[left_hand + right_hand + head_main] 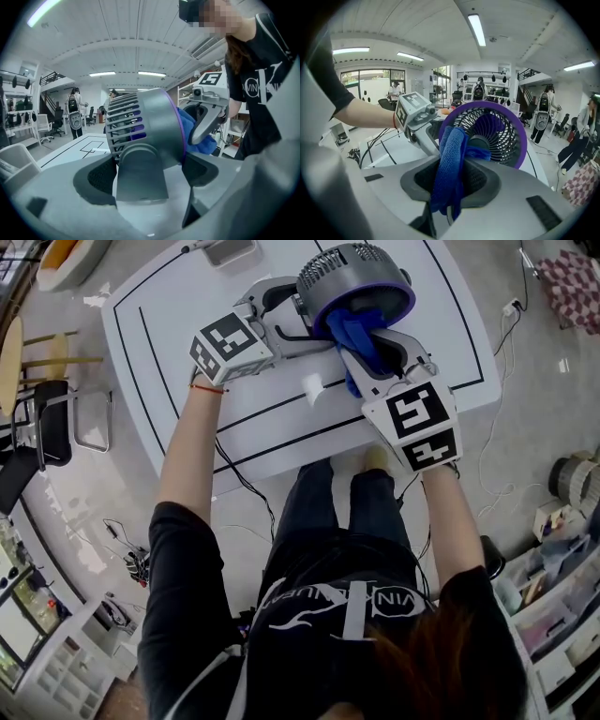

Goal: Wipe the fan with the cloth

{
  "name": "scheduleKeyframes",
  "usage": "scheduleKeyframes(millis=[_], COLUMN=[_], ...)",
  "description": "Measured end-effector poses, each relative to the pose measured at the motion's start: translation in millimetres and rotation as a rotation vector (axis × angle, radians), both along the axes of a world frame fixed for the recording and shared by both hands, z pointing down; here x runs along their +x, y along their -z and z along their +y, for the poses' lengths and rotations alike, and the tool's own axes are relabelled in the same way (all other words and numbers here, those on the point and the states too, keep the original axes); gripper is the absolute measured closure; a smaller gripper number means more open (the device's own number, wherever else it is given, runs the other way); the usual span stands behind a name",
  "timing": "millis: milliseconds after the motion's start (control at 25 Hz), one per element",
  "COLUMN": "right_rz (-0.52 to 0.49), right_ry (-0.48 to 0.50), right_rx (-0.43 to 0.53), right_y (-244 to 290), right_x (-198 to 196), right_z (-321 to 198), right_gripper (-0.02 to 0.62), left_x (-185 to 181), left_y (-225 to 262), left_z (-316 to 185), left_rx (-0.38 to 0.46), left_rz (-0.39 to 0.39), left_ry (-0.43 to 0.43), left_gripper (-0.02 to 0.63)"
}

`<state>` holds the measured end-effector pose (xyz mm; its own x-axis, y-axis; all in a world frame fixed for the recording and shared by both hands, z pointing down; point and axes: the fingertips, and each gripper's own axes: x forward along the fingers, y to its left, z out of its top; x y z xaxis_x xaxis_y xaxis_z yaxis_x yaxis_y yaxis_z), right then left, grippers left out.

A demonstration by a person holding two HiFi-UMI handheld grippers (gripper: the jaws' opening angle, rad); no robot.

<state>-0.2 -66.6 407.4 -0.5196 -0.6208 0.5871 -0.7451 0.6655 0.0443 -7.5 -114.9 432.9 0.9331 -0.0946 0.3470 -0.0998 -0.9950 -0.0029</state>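
The right gripper point(451, 180) fills the foreground of its own view, jaws clenched on the folded blue cloth point(450, 154). The cloth's upper end lies against the fan point(501, 136), at the left of its purple-rimmed grille. The left gripper point(150, 172) straddles the fan's stand and grey housing, jaws wide yet seemingly grasping it (steadying it on the white tabletop point(281, 427)). Wiping looks under way, with the rest of the grille and the housing probably left to do. No dust shows, so I cannot tell what is already clean.
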Motion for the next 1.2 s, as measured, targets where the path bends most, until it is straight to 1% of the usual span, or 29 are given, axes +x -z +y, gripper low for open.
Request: scheduleKeyframes(millis=[200,360,440,520,640,760,840,920,960,1080,1200], right_rz=[0.016,-0.031,-0.037,-0.038,-0.065,-0.036,-0.032,-0.033,-0.032,-0.019,0.01], right_ry=[0.02,0.009,0.007,0.016,0.035,0.061,0.07,0.06,0.054,0.046,0.031], right_rx=[0.013,0.003,0.008,0.022,0.032,0.063,0.104,0.148,0.163,0.181,0.198], right_y=[8,11,13,19,32,46,64,84,93,108,117], right_x=[-3,-2,1,3,5,3,1,0,-3,-15,-36], right_z=[1,1,2,5,10,15,20,22,22,14,-3], right_gripper=[0.488,0.489,0.489,0.489,0.489,0.488,0.488,0.488,0.488,0.488,0.486], left_x=[1,-1,0,1,0,-3,-4,-6,-7,-7,-6], left_y=[-1,-2,-5,-8,-11,-9,-5,2,5,10,15], left_z=[0,-1,-2,-2,0,-2,-3,-3,-4,-8,-10], left_rx=[-0.001,-0.004,-0.005,0.005,0.011,0.016,0.018,0.014,0.017,0.047,0.041], left_rz=[0.0,0.006,0.006,-0.006,-0.023,-0.024,-0.01,0.031,0.046,0.056,0.059], left_ry=[-0.007,-0.007,-0.008,-0.01,-0.015,-0.015,0.003,0.038,0.057,0.098,0.134], left_gripper=[0.165,0.164,0.163,0.163,0.167,0.166,0.164,0.135,0.132,0.133,0.14])
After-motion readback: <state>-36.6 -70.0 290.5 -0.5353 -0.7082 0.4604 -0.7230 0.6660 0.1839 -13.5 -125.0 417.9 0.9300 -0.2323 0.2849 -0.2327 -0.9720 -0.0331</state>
